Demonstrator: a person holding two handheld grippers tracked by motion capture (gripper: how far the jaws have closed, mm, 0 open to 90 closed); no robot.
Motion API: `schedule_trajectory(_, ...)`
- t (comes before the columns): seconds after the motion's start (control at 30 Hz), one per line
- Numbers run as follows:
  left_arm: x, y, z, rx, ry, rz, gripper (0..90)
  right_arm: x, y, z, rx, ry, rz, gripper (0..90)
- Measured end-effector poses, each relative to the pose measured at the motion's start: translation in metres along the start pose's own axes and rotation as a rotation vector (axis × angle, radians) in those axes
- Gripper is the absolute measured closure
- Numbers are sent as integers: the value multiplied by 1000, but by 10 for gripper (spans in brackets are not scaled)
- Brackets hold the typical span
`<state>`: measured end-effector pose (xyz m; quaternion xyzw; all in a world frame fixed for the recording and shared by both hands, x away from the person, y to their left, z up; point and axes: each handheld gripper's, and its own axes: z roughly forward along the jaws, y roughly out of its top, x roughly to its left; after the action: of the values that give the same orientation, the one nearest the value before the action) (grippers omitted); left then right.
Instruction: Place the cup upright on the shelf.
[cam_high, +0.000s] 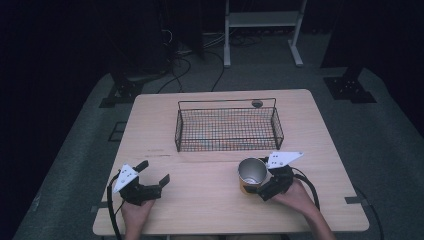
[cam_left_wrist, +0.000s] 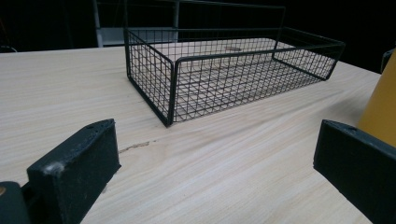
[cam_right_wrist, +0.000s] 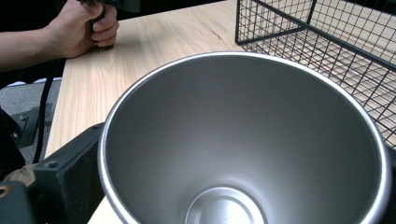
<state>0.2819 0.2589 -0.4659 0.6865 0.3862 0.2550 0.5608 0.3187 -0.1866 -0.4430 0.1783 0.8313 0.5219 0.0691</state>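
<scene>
At the left we see our left gripper (cam_high: 154, 176) resting on the pale wooden table (cam_high: 210, 200), its jaws spread wide with nothing between them. Ahead of both hands, the black wire mesh basket (cam_high: 227, 125) stands empty at the table's far middle, with bare tabletop between it and the left gripper. To the right, our right gripper (cam_high: 260, 186) clamps the yellow cup with the steel inside (cam_high: 251, 175), upright just near the basket's front right corner.

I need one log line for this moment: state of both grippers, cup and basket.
right gripper: shut on cup | left gripper: open, holds nothing | cup: upright on table | basket: holds nothing
</scene>
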Motion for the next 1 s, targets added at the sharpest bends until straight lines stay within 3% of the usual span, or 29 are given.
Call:
schedule_trajectory(0.13,0,0,0,0,0,0,0,0,0,-2,-17,4,-1,80)
schedule_trajectory(1.0,0,0,0,2,1,2,0,-4,10,-10,-25,-8,27,95)
